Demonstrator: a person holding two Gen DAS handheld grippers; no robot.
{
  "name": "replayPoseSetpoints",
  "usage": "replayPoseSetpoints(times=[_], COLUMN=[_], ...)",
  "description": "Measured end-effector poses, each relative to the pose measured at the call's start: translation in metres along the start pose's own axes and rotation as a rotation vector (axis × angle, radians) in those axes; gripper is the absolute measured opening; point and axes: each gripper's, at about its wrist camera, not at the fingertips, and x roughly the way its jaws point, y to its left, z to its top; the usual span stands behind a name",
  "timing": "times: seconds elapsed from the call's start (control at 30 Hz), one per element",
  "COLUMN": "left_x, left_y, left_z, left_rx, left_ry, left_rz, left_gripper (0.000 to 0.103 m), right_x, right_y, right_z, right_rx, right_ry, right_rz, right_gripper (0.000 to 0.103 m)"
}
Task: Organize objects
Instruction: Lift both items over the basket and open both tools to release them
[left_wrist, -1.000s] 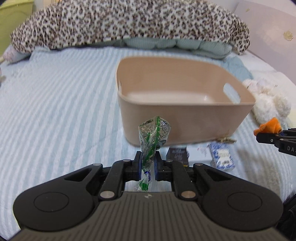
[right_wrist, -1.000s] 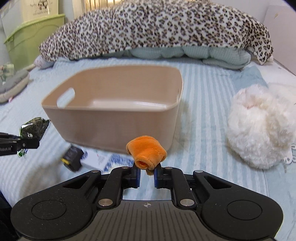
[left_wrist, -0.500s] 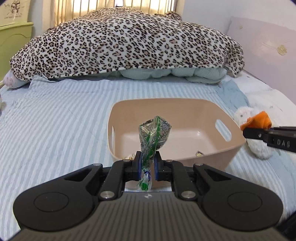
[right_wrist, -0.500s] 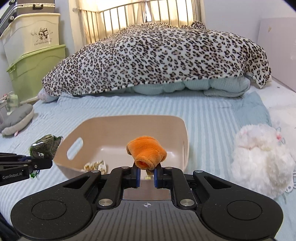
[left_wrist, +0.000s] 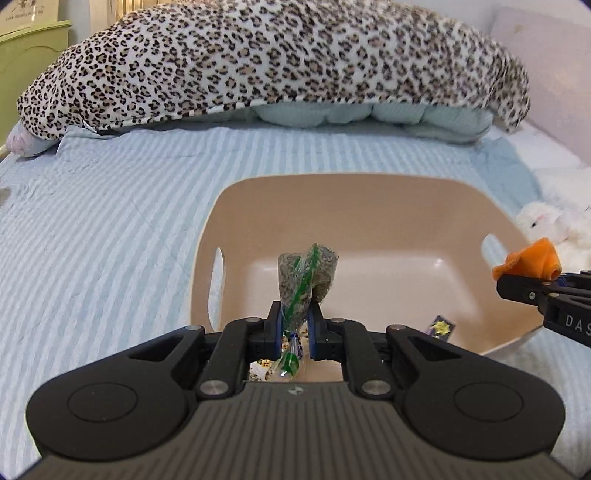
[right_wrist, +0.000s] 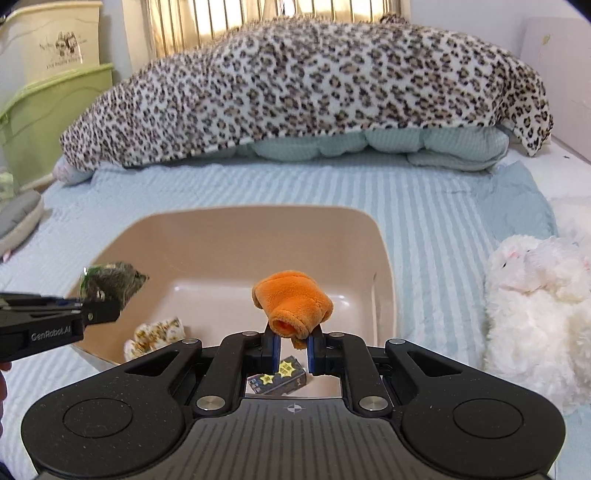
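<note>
A beige plastic bin (left_wrist: 369, 199) (right_wrist: 384, 258) sits on the striped bed. My left gripper (left_wrist: 294, 317) is shut on a clear green-striped snack bag (left_wrist: 306, 273) and holds it above the bin's near left side; the bag also shows in the right wrist view (right_wrist: 110, 280). My right gripper (right_wrist: 293, 339) is shut on an orange plush piece (right_wrist: 291, 302), above the bin's near right side; the plush also shows in the left wrist view (left_wrist: 532, 258). In the bin lie a small dark box with yellow stars (right_wrist: 277, 376) (left_wrist: 441, 325) and a white patterned packet (right_wrist: 155, 332).
A white plush toy (right_wrist: 535, 302) (left_wrist: 554, 225) lies right of the bin. A leopard-print blanket (left_wrist: 277, 62) over pale green bedding fills the back of the bed. Green storage boxes (right_wrist: 48, 118) stand at the far left, and a grey cushion (right_wrist: 18, 218) lies beside the bed.
Both grippers rose and moved forward, from in front of the bin's near wall to above its inside. Each still holds its object. Objects inside the bin have come into view.
</note>
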Motion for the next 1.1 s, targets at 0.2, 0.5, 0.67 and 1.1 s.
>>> replayPoseSetpoints(times=[0.2,0.5,0.67,1.1], left_x=[0.02,-0.002,-0.042,-0.095], left_y=[-0.004,-0.005,-0.007,-0.009], left_z=[-0.002,-0.001,0.003,-0.04], left_rx=[0.025,0.027,0.039,0.074], left_ry=[0.042,0.035,-0.046,-0.042], left_rz=[0.022,0.009,0.012,0.023], left_gripper=[0.014,0.064,0.078,0.091], right_x=[0.02,0.006,-0.025,-0.087], right_y=[0.006,0.016,0.021,0.021], right_z=[-0.005,-0.003,0.001,-0.025], right_rx=[-0.036,-0.083,-0.101,-0.098], right_ry=[0.05,0.024,-0.031,-0.052], right_rz=[-0.008,-0.028,-0.028,-0.006], right_gripper=[0.013,0.05,0.072,0.103])
